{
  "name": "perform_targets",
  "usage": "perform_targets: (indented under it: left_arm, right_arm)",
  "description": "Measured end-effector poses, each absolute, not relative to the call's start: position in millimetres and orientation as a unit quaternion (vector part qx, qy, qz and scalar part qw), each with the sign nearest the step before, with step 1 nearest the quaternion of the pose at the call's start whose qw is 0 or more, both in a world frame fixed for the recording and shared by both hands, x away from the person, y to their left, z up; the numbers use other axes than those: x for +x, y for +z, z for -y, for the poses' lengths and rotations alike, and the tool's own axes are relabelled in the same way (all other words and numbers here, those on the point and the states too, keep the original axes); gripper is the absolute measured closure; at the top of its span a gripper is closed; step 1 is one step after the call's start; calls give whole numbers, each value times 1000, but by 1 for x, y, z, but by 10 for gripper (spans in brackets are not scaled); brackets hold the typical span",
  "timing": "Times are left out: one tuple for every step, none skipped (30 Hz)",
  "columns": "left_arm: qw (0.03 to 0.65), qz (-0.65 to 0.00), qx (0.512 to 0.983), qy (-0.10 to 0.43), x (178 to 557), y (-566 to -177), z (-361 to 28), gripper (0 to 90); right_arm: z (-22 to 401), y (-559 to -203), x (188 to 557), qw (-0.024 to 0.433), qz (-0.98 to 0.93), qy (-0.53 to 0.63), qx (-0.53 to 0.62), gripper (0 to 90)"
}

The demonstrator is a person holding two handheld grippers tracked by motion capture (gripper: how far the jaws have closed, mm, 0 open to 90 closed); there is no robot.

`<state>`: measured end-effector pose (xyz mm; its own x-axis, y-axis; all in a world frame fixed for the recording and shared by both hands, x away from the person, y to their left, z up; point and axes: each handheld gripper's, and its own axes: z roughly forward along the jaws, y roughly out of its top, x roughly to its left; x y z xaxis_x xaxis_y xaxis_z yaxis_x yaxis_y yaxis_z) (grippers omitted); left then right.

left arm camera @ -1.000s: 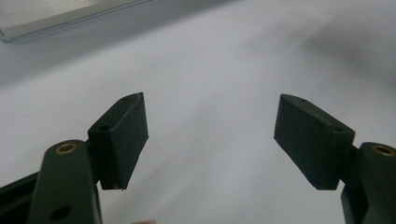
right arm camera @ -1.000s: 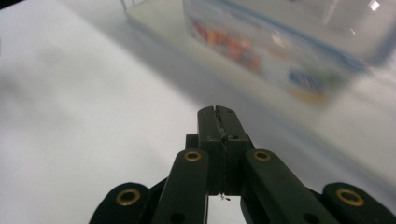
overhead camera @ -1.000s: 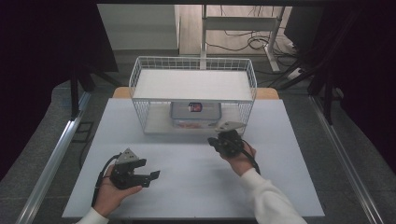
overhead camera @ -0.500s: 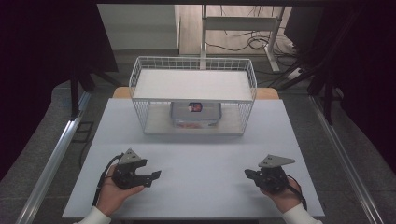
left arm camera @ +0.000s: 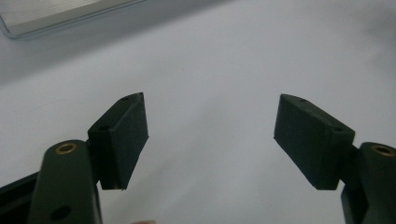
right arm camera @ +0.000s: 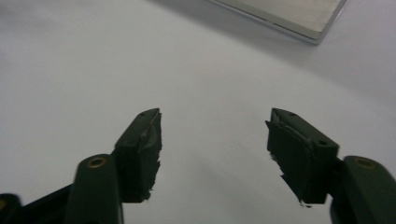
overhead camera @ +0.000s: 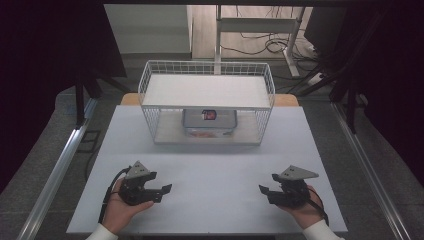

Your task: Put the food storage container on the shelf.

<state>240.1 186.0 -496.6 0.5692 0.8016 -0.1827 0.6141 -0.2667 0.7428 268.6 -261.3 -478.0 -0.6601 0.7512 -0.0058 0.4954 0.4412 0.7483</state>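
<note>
My left gripper (overhead camera: 164,192) lies low over the white table (overhead camera: 215,165) at the front left, held in a hand and pointing right. Its jaws stand apart with nothing between them (left arm camera: 210,116). My right gripper (overhead camera: 267,183) is at the front right and points left toward the other one. Its jaws have just been opening and stand wide apart over bare table, with nothing between them (right arm camera: 215,126). The pads (right arm camera: 147,140) of the right gripper look frayed at their edges.
A white wire rack (overhead camera: 207,64) stands at the back middle of the table. A clear box with a red label (overhead camera: 209,120) sits under its shelf. The rack's pale base edge shows at the top of both gripper views (left arm camera: 56,16) (right arm camera: 289,14). Metal rails (overhead camera: 60,165) run along both sides.
The right hand has drawn back from just in front of the rack to the table's front right, and its jaws now stand apart. The left hand has stayed put.
</note>
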Motion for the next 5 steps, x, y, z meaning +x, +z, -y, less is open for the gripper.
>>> perform_targets:
  left_arm:
    - [405,-449,788,115,240,-497,-186,259]
    - [405,-449,788,116,241,-497,-186,259]
    - [405,-449,788,116,241,-497,-186,258]
    - [406,-449,787,116,241,-497,-187,258]
    - [406,-450,787,116,241,-497,-187,257]
  right_arm:
    - [262,-478,269,173,-830,373,376,325]
    - [262,-479,269,174,-830,373,377,315]
    - [263,-480,270,174,-830,372,378,307]
    - [263,-480,270,174,-832,369,377,302]
    - [263,-482,271,175,-833,366,377,297]
